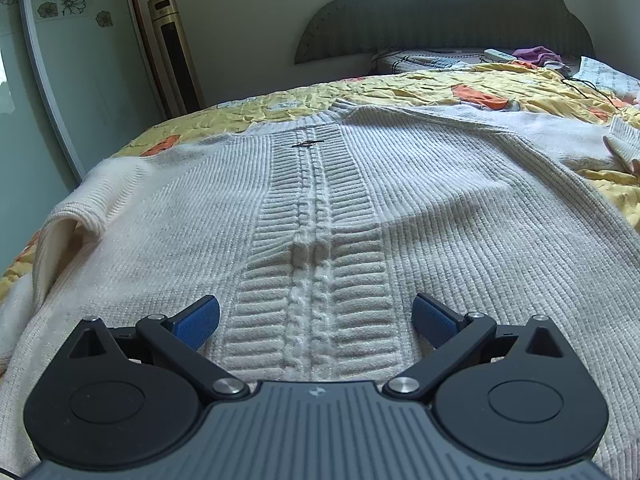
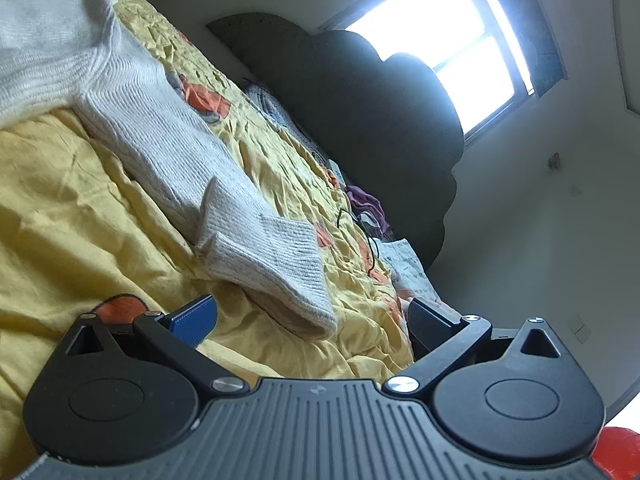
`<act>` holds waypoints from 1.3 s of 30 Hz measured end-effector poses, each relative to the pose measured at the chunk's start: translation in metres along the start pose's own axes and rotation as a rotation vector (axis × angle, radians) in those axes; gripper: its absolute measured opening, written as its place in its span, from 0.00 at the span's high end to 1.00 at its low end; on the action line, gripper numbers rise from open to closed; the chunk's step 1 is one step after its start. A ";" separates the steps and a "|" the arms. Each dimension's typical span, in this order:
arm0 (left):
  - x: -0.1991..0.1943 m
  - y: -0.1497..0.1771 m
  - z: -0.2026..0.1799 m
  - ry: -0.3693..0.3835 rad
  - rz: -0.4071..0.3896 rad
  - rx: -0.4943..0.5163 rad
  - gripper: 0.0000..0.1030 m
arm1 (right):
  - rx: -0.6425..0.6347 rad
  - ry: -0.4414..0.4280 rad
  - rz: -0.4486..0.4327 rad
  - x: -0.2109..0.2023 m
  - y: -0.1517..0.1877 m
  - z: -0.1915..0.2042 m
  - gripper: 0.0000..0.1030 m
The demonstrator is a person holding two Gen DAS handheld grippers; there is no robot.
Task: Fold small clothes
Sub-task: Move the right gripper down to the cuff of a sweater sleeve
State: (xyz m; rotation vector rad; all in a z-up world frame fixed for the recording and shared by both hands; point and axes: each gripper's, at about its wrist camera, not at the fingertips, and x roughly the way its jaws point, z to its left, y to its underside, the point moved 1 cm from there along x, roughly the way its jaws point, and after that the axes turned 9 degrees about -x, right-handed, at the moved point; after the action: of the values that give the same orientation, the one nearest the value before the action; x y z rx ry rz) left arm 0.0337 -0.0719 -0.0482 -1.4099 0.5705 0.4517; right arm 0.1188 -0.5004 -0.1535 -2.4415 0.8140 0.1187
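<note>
A white knit sweater point(image 1: 320, 200) lies spread face-up across the yellow quilt point(image 1: 420, 84) of a bed, its cable-knit centre panel running straight away from my left gripper point(image 1: 316, 320), which hovers low over the hem with its blue pads point(image 1: 198, 322) wide apart and nothing between them. One sleeve point(image 2: 224, 200) stretches out over the quilt to the side, and my right gripper point(image 2: 312, 320), tilted and also spread open and empty, sits just short of that sleeve's ribbed cuff point(image 2: 296, 264).

By my reading, the fold has not begun: the body is flat, both sleeves are out, and the cuff looks like the first thing to take hold of.

Several things could spoil it from here. The knit is thick and loose, so a shallow pinch at the cuff may catch only the top layer and let the sleeve slide free as I lift. A deep pinch may gather the quilt beneath as well, since the cuff lies directly on crumpled fabric, and then the whole bedcover would drag with the sleeve. A ridge already stands in the sweater's body on the far side; pulling the sleeve across without smoothing could lock that crease into the fold. A black cable point(image 2: 372, 248) lies on the bed beyond the cuff, near enough to snag if I overshoot.
</note>
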 end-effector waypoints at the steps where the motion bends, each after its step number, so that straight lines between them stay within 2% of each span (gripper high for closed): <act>1: 0.000 0.001 0.001 0.001 -0.001 -0.005 0.00 | 0.022 -0.017 -0.005 0.005 0.001 -0.002 0.01; 5: 0.001 0.002 0.002 0.004 -0.002 -0.025 0.00 | 0.088 -0.087 0.011 0.024 -0.001 -0.010 0.01; 8: 0.001 0.002 0.002 0.003 -0.006 -0.025 0.00 | 0.146 -0.106 0.004 0.028 -0.006 -0.017 0.01; 12: 0.001 0.003 0.001 0.000 -0.010 -0.023 0.00 | 0.340 -0.084 -0.033 0.033 -0.003 -0.047 0.00; 15: 0.001 0.003 0.001 0.001 -0.010 -0.023 0.00 | 0.520 -0.076 0.038 0.056 0.013 -0.074 0.00; 17: 0.001 0.003 0.001 0.002 -0.009 -0.024 0.00 | 0.618 -0.122 0.119 0.070 0.027 -0.085 0.00; 19: 0.000 0.003 0.001 0.002 -0.009 -0.025 0.00 | 0.671 -0.195 0.116 0.071 0.036 -0.089 0.01; 21: 0.000 0.003 0.001 0.002 -0.009 -0.025 0.00 | 0.623 -0.204 0.072 0.059 0.040 -0.082 0.01; 22: 0.000 0.003 0.001 0.002 -0.009 -0.025 0.00 | 0.550 -0.182 0.045 0.051 0.040 -0.075 0.01; 26: 0.000 0.003 0.001 0.003 -0.009 -0.026 0.00 | 0.124 -0.079 -0.059 0.029 0.026 -0.038 0.02; 28: 0.000 0.003 0.001 0.002 -0.009 -0.025 0.00 | -0.057 -0.078 -0.098 0.023 0.020 -0.017 0.03; 29: 0.000 0.003 0.001 0.001 -0.010 -0.024 0.00 | -0.121 -0.095 -0.118 0.020 0.017 -0.008 0.09; 30: 0.000 0.003 0.001 0.000 -0.011 -0.023 0.00 | -0.153 -0.115 -0.139 0.019 0.014 -0.003 0.19; 34: 0.001 0.002 0.001 0.000 -0.011 -0.023 0.00 | -0.170 -0.248 -0.172 0.025 -0.002 -0.002 0.33; 35: 0.001 0.003 0.001 0.000 -0.011 -0.023 0.00 | -0.166 -0.286 -0.175 0.028 -0.005 -0.004 0.41; 36: 0.001 0.002 0.001 0.001 -0.011 -0.024 0.00 | -0.157 -0.332 -0.175 0.030 -0.008 -0.005 0.53; 38: 0.001 0.002 0.002 0.002 -0.010 -0.025 0.00 | -0.119 -0.402 -0.177 0.032 -0.010 -0.010 0.68; 39: 0.001 0.002 0.002 0.002 -0.010 -0.026 0.00 | -0.080 -0.427 -0.178 0.032 -0.011 -0.015 0.80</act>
State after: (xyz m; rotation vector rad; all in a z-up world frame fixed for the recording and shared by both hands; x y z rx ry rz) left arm 0.0338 -0.0698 -0.0501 -1.4376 0.5611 0.4511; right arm 0.1498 -0.5178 -0.1440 -2.4215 0.4085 0.5910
